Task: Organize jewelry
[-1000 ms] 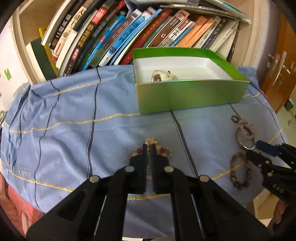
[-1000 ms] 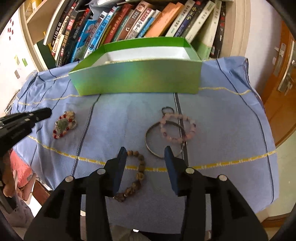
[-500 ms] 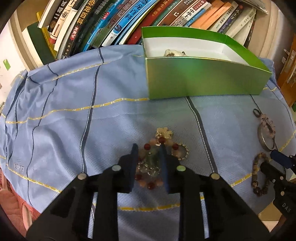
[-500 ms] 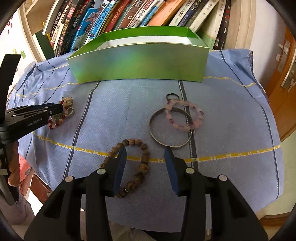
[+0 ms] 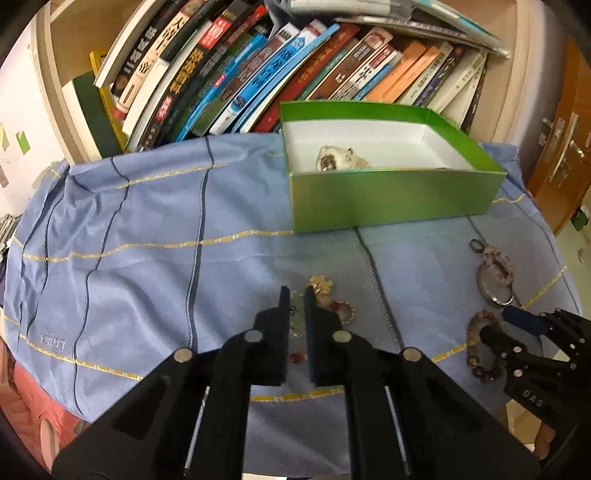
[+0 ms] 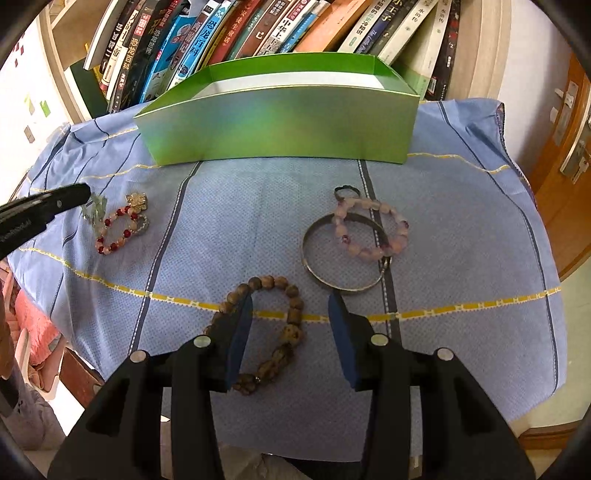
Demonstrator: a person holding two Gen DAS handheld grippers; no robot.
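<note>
1. The left gripper has just closed; its jaws are nearly together on the red bead bracelet, apparently pinching its pale green charm.
2. The right gripper stands half open over the brown bead bracelet, not pressing it, on the blue cloth.

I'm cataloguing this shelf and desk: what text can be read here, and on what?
"恐龙百科": black book spine.
"中华上下": blue book spine.
"水浒传": white book spine.
"DAS": body of the right gripper.
Cloth label and the other spines: too blurred to read.
</note>
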